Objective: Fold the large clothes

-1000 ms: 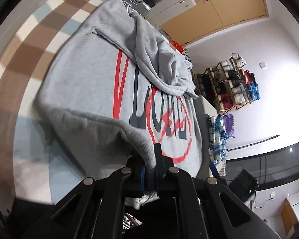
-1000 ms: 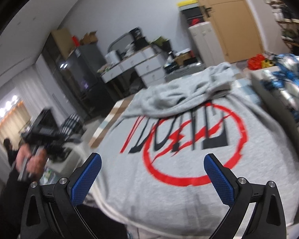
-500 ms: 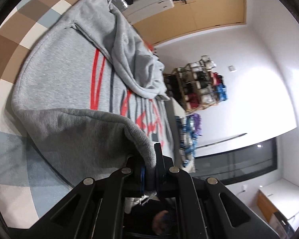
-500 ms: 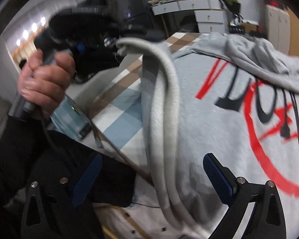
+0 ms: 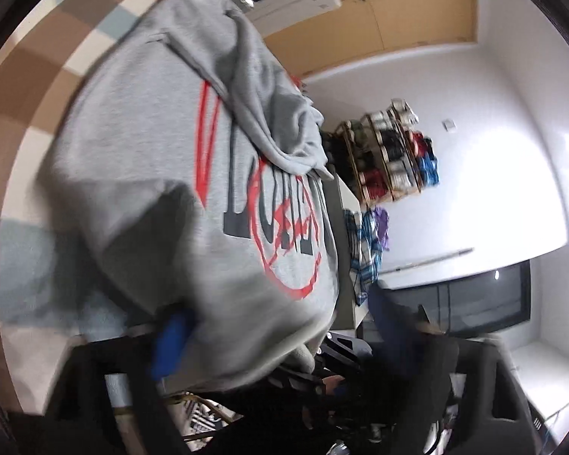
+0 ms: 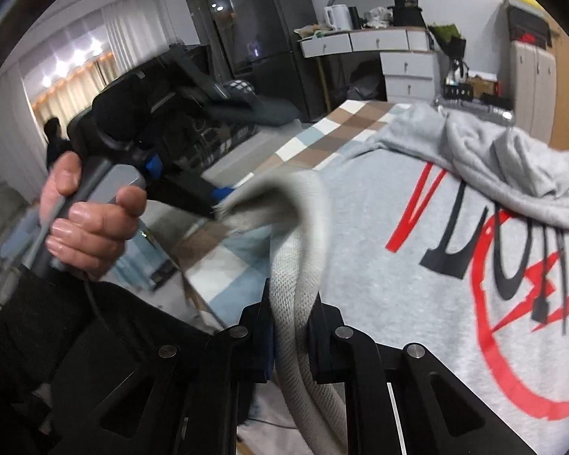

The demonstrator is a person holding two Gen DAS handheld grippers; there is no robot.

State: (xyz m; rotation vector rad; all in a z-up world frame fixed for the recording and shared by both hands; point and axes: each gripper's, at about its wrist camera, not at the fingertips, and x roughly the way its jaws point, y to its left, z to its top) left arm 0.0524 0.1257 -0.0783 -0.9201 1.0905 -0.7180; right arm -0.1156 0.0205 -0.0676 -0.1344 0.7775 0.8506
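Note:
A large grey sweatshirt (image 5: 159, 144) with a red and black print lies on a checked cloth (image 5: 49, 49); it also shows in the right wrist view (image 6: 398, 258). One sleeve lies folded across its far part. My right gripper (image 6: 291, 335) is shut on the ribbed hem (image 6: 296, 303) at the near left corner. My left gripper (image 5: 277, 345) stands open in a blurred view, the hem draped between its blue pads (image 5: 168, 345). In the right wrist view the left gripper (image 6: 220, 204) touches the lifted hem corner.
A shoe rack (image 5: 390, 159) and a wooden door (image 5: 417, 11) stand beyond the far end. A pile of blue checked clothes (image 5: 364, 254) lies at the right. A white drawer desk (image 6: 383, 53) and a dark fridge (image 6: 269, 22) stand at the back.
My right gripper has closed on the hem. My left gripper has opened, and its view has blurred with motion. The hem corner is lifted between the two grippers.

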